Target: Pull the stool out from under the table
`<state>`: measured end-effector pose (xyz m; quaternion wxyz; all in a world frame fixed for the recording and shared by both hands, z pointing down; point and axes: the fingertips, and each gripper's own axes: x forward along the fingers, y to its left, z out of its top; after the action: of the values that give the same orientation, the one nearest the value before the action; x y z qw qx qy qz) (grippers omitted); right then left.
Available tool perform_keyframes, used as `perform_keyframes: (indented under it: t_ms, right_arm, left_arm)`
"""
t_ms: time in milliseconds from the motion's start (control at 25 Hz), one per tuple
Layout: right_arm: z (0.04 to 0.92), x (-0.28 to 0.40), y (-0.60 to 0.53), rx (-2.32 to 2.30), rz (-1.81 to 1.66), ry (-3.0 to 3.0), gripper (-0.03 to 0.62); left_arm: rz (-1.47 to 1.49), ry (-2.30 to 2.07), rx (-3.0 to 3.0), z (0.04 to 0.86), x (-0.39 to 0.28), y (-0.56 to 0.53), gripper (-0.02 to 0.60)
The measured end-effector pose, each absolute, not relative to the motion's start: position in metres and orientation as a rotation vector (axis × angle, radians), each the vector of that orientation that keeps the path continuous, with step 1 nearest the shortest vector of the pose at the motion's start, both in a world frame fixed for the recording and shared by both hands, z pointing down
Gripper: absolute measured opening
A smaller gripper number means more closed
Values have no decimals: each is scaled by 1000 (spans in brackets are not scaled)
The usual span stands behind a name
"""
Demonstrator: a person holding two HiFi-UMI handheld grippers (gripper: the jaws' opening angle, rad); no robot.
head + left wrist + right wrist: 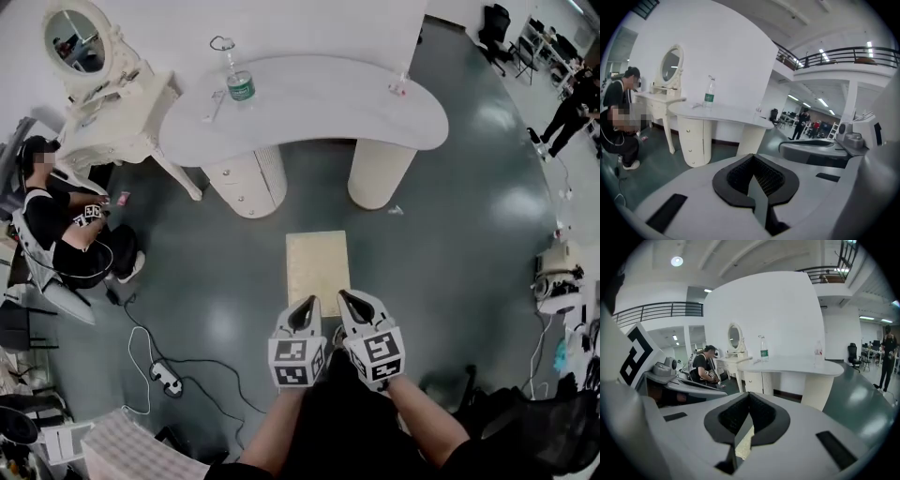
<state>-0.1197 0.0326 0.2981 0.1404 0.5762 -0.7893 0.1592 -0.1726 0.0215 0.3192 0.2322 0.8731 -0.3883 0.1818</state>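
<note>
The stool (317, 262), with a cream rectangular top, stands on the dark floor clear of the white curved table (309, 108), in front of its two pedestals. My left gripper (307, 307) and right gripper (351, 302) hang side by side over the stool's near edge. Both are shut with nothing between the jaws. In the left gripper view the closed black pads (740, 178) point at the table (722, 112). In the right gripper view a sliver of the stool top (744, 445) shows below the closed gripper (743, 427), with the table (797, 365) ahead.
A water bottle (239, 80) and a small bottle (400, 86) stand on the table. A cream vanity with an oval mirror (94, 75) stands at the left, with a seated person (66, 225) beside it. A power strip and cable (167, 378) lie on the floor. Equipment (558, 281) stands at the right.
</note>
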Motion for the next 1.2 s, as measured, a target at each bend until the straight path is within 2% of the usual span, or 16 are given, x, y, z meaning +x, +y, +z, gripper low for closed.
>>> perform_keyframes:
  t_ms: [240, 840, 1200]
  right_arm:
    - [232, -134, 67, 1767, 341, -2302, 6]
    - [128, -125, 105, 1723, 98, -2461, 6]
    - [97, -98, 120, 1767, 18, -2517, 6]
  left_arm:
    - [401, -1075, 2468, 262, -193, 45, 6]
    - [205, -1176, 2605, 148, -180, 82, 6]
    - [114, -1230, 2648, 125, -149, 98, 6]
